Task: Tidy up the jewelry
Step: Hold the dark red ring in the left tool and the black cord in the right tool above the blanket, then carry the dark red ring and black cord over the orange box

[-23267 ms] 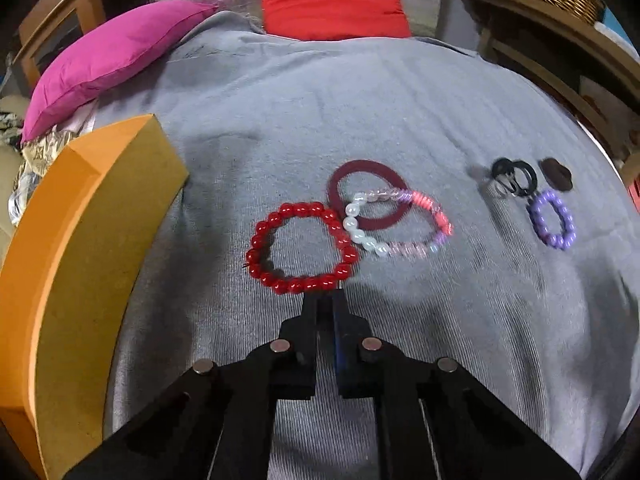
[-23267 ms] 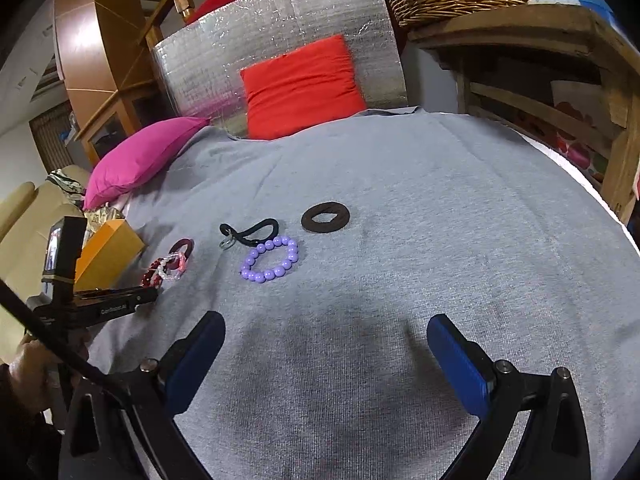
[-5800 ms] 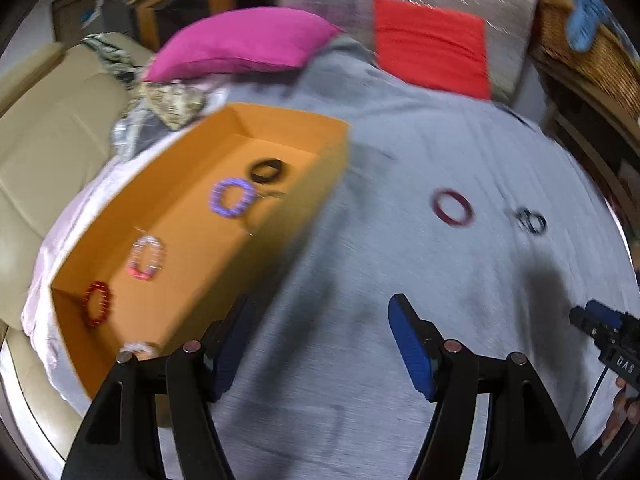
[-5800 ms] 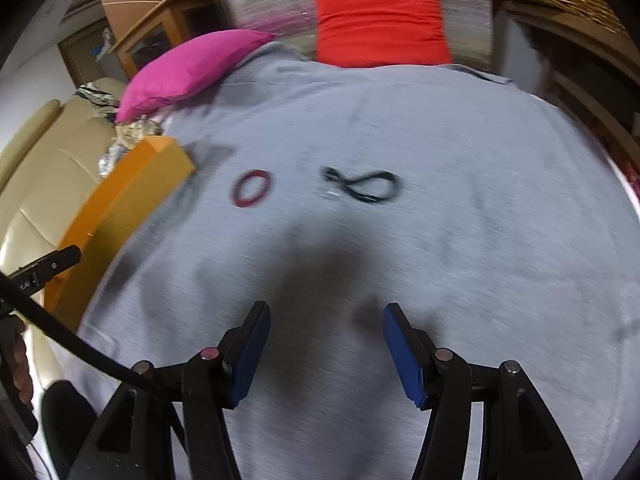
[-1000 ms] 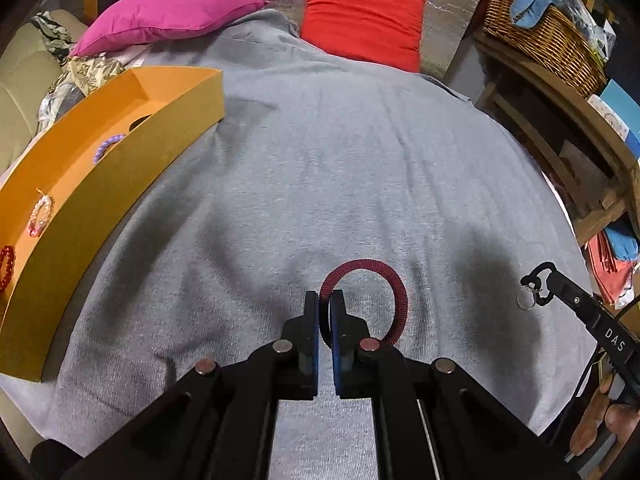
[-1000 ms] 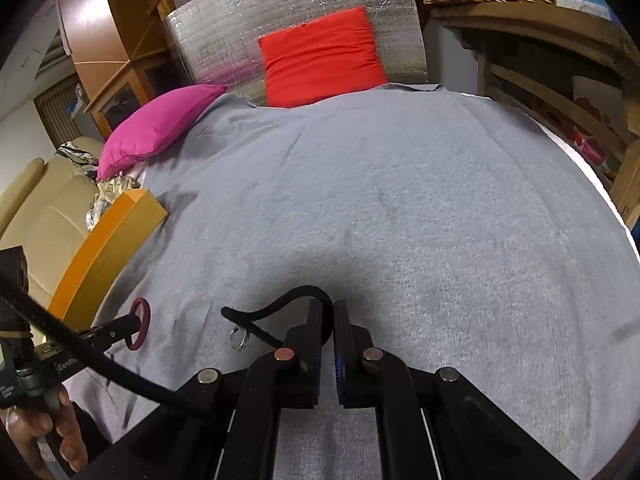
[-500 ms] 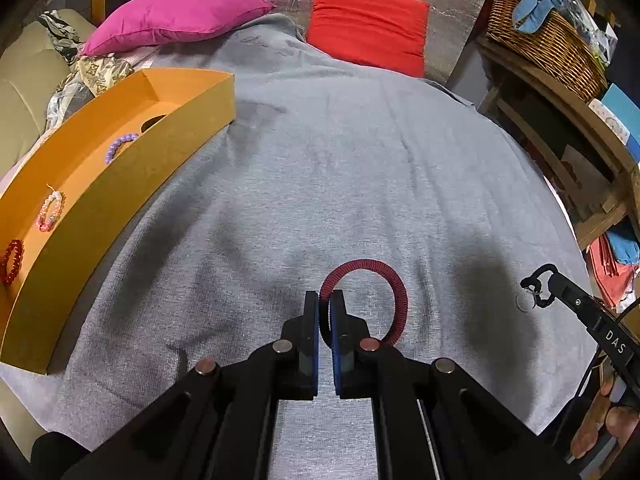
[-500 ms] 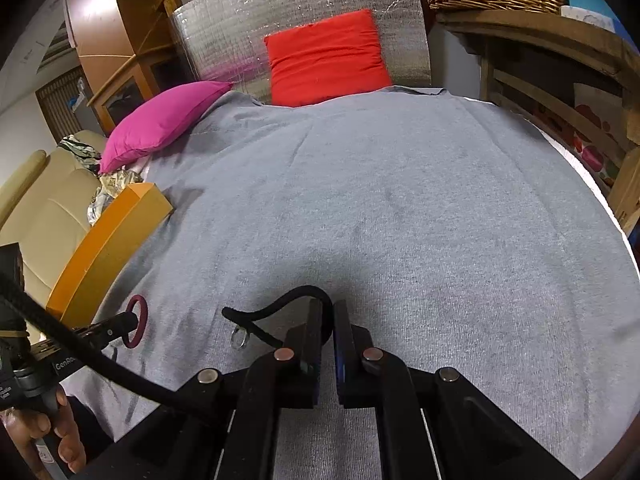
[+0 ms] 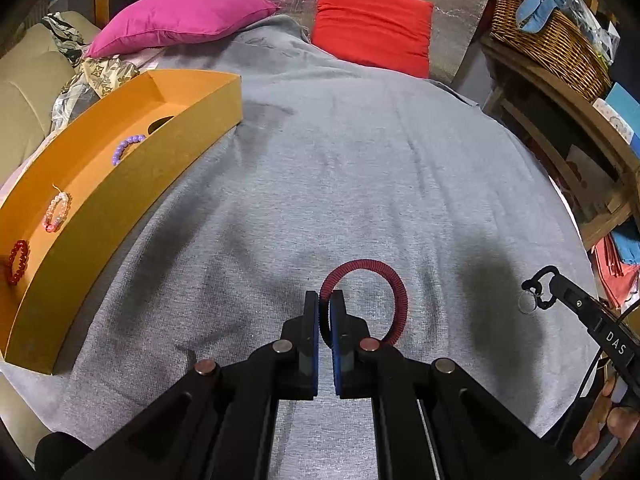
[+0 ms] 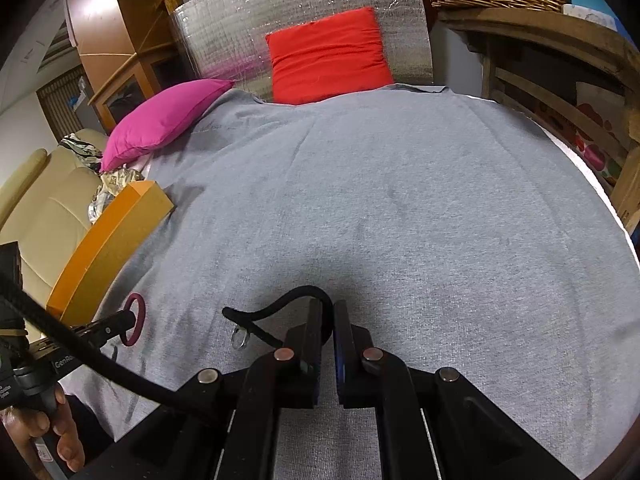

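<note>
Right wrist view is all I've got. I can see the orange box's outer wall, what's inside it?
Observer: The left wrist view looks into the orange box. A red bead bracelet lies at its near end.
Operator: Anything else in there?
Observer: A pink and white bead bracelet lies further along, then a purple bead bracelet.
Operator: And the left gripper, how is it holding its ring?
Observer: The left gripper is shut on the dark red ring, pinching the ring's left edge, with the loop standing out to the right of the fingers.
</note>
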The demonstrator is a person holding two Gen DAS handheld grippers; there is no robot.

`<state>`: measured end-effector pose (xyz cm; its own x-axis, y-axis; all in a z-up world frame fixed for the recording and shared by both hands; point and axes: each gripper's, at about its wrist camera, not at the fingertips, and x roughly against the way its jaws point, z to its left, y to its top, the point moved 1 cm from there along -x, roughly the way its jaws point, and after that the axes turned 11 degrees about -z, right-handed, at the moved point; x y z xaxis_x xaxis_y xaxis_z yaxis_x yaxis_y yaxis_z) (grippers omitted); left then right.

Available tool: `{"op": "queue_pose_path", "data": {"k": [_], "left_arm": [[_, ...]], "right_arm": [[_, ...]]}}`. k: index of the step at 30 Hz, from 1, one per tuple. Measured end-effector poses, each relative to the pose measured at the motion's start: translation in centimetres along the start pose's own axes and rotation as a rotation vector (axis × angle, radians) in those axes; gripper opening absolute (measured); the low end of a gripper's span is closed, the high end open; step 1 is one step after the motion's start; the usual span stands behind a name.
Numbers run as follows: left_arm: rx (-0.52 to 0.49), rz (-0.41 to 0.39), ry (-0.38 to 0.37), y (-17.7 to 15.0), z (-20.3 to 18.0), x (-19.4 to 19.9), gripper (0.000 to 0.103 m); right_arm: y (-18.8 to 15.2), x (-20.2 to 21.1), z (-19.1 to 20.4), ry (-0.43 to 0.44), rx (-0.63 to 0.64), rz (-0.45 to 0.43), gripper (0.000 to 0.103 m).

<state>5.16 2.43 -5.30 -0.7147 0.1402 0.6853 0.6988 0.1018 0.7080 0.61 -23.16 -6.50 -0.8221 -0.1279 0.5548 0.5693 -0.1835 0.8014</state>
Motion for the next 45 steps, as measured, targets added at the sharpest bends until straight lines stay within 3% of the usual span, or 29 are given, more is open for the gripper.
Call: {"op": "queue_pose_path", "data": {"k": [28,45], "left_arm": [[-0.003,-0.023,0.027,0.2,1.0,1.1,0.005],[0.068,-0.072,0.069,1.3,5.5,2.6,0.005]], "right_arm": [[-0.1,-0.3,0.6,-0.001,0.015,0.007,0.006],[1.2,-0.9,4.8,0.033,0.092,0.004,0.006]]}}
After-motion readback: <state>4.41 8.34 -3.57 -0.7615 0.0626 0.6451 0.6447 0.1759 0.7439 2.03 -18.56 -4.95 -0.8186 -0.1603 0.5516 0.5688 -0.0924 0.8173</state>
